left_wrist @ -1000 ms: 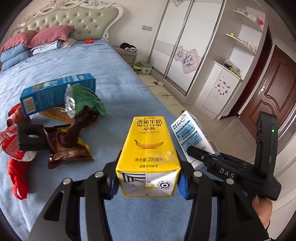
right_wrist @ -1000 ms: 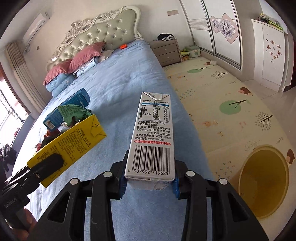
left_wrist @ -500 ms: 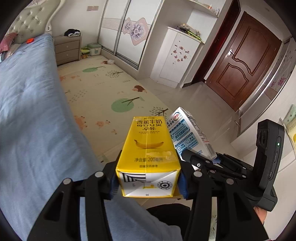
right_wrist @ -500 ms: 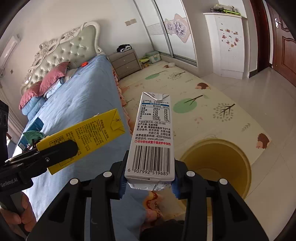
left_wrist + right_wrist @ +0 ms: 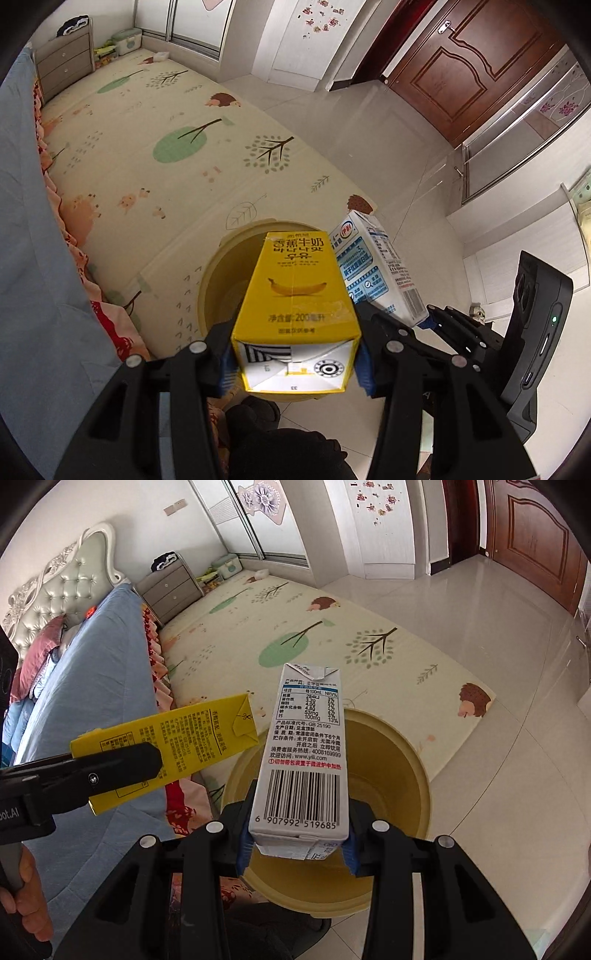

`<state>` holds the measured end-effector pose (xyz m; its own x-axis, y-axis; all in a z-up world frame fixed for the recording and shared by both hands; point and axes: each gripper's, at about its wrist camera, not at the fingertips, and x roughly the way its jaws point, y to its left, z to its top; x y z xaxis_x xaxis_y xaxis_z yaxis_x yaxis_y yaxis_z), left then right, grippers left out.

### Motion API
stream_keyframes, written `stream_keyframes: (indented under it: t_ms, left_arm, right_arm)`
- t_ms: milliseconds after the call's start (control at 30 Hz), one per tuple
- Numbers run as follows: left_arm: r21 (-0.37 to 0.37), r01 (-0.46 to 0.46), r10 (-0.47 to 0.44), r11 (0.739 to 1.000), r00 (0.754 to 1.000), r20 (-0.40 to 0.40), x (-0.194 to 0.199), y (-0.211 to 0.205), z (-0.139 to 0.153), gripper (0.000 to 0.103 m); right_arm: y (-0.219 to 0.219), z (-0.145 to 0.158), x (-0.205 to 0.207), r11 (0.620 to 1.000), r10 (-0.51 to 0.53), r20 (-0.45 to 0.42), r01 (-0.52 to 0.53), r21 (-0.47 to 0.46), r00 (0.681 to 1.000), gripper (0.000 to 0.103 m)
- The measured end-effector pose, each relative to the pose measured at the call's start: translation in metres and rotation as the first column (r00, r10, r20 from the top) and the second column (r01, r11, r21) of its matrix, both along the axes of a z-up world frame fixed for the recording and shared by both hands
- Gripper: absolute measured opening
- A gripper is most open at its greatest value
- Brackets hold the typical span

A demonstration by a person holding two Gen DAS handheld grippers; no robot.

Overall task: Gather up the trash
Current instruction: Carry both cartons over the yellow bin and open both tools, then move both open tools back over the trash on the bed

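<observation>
Bedroom: tiled floor [image 5: 480, 627], cream play mat [image 5: 166, 155] with tree and hedgehog prints, blue-sheeted bed [image 5: 92, 672] along the mat's edge, dark wooden door [image 5: 480, 66] at the far side. Yellow bin [image 5: 402, 760] stands at the mat's corner, beside the bed.

Left gripper [image 5: 293, 363]: fingers clamped on the base of a yellow banana-milk carton [image 5: 295, 291], carton pointing forward above the bin opening.

Right gripper [image 5: 299, 843]: fingers clamped on the base of a white milk carton [image 5: 304, 753], barcode side up, also above the bin. Cartons sit side by side, close together; can't tell if they touch.
</observation>
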<state>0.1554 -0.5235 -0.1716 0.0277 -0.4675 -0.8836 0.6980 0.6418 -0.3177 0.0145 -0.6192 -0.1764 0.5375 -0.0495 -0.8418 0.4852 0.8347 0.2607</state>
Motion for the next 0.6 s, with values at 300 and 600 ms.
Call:
stream_keyframes:
  t_ms: [300,600]
  left_arm:
    - [0.046,-0.023,0.025,0.999,0.999,-0.041,0.016,-0.009,-0.018,0.090]
    - [0.059,-0.014,0.017,0.998,0.998,-0.065,0.013,-0.006,-0.018,0.090]
  right_arm:
    - [-0.011,-0.012,0.004,0.998,-0.020,-0.006,0.020,-0.058,1.000,0.079]
    - [-0.017,-0.011,-0.005,0.997,-0.049,-0.024,0.047,-0.056,0.999,0.079]
